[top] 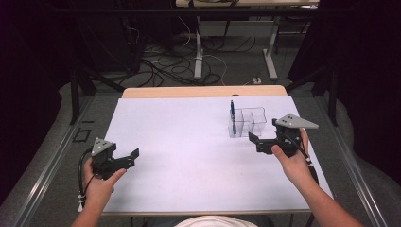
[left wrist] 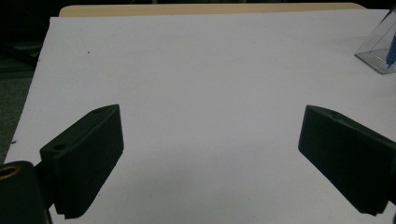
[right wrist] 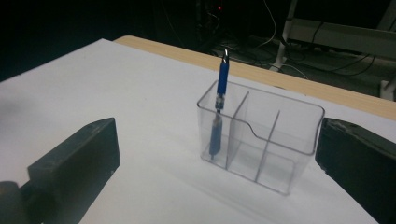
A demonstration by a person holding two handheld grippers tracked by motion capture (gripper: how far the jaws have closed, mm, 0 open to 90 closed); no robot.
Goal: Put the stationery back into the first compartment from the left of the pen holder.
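My left hand-held gripper (top: 124,159) and right hand-held gripper (top: 257,141) are both spread wide, holding nothing. The blue pen (right wrist: 218,114) stands in the end slot of the clear plastic three-part box (right wrist: 280,140), right of middle on the white worktop (top: 189,156), so I think it is put away.

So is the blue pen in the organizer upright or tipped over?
Upright. The blue pen stands nearly vertical in an end compartment of the clear organizer, its top above the rim.

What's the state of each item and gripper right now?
Left gripper: open, empty, over bare white table.
Right gripper: open, empty, facing the organizer.
Clear organizer: upright on the table, three compartments.
Blue pen: standing in an end compartment, leaning slightly.
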